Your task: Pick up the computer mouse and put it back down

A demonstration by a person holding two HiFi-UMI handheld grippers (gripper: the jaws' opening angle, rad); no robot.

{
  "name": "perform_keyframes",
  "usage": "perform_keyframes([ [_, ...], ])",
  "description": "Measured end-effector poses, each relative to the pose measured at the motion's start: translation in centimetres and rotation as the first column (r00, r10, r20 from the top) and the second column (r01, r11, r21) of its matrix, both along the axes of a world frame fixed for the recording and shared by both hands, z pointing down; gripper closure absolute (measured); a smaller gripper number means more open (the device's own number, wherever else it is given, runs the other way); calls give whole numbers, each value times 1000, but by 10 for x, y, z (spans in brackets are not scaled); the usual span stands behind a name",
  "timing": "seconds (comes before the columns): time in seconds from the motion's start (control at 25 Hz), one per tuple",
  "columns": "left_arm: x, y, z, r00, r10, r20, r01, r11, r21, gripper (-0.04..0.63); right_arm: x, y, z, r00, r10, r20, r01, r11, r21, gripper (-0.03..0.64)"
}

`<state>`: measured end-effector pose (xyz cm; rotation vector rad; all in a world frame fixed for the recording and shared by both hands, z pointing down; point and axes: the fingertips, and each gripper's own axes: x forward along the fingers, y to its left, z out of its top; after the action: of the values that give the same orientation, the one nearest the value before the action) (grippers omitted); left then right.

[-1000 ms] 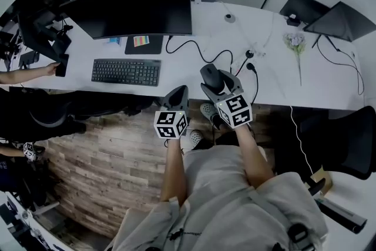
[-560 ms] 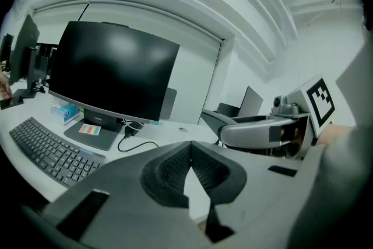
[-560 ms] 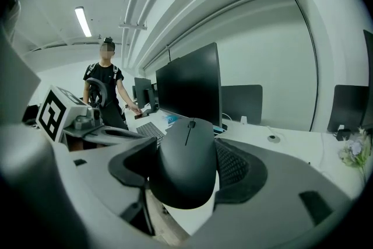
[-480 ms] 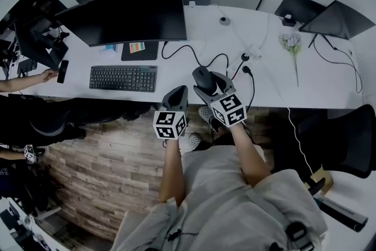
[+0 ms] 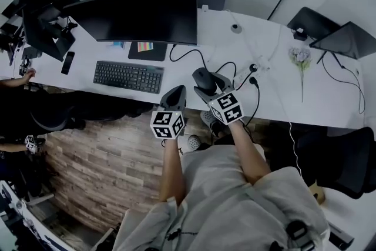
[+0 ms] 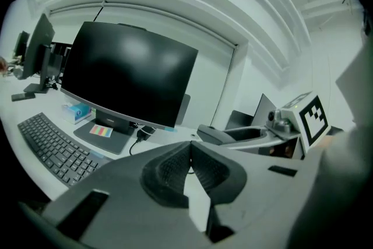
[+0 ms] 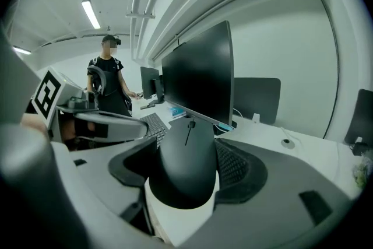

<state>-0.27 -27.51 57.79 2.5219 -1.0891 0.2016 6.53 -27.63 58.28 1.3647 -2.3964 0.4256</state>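
Right gripper (image 5: 211, 86): jaws spread wide and pinching the computer mouse (image 5: 201, 79) by its two sides, the pads (image 7: 239, 167) against its flanks. The mouse is black, its scroll wheel pointing away from me toward the monitor (image 5: 141, 14). From the head view I place it over the near edge of the white worktop (image 5: 276, 88), right of the keyboard (image 5: 128, 75) and just beside the black cables (image 5: 194, 56). I cannot tell whether its underside touches the worktop.

Left gripper (image 5: 174, 98): jaws pressed together, nothing between them. I hold it off the worktop's near edge, over the wooden floor (image 5: 100, 167), just beside the right gripper.

A dark phone (image 5: 67, 62) lies left of the keyboard. A flower sprig (image 5: 301, 59) lies well to the right. In the right gripper view I see a person (image 7: 109, 81) standing beyond the keyboard end.
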Motion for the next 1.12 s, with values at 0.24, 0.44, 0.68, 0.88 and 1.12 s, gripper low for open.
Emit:
perform_keyframes([
  [0.24, -11, -16, -1, 998, -57, 12, 57, 998, -2, 574, -11, -23, 14, 998, -68, -19, 67, 997, -29, 302],
  [0.44, -21, -24, 3, 994, -104, 27, 104, 995, -11, 574, -22, -40, 28, 992, -122, -34, 120, 991, -51, 302],
  [0.68, -38, -35, 6, 986, -160, 46, 161, 987, -16, 574, -34, -58, 53, 984, -170, -55, 165, 982, -87, 302],
  [0.88, -52, -39, 9, 976, -206, 67, 208, 978, -26, 574, -44, -68, 77, 973, -215, -80, 204, 970, -131, 302],
  [1.12, -61, -35, 12, 970, -235, 62, 238, 970, -44, 574, -54, -70, 118, 959, -262, -108, 238, 951, -197, 302],
])
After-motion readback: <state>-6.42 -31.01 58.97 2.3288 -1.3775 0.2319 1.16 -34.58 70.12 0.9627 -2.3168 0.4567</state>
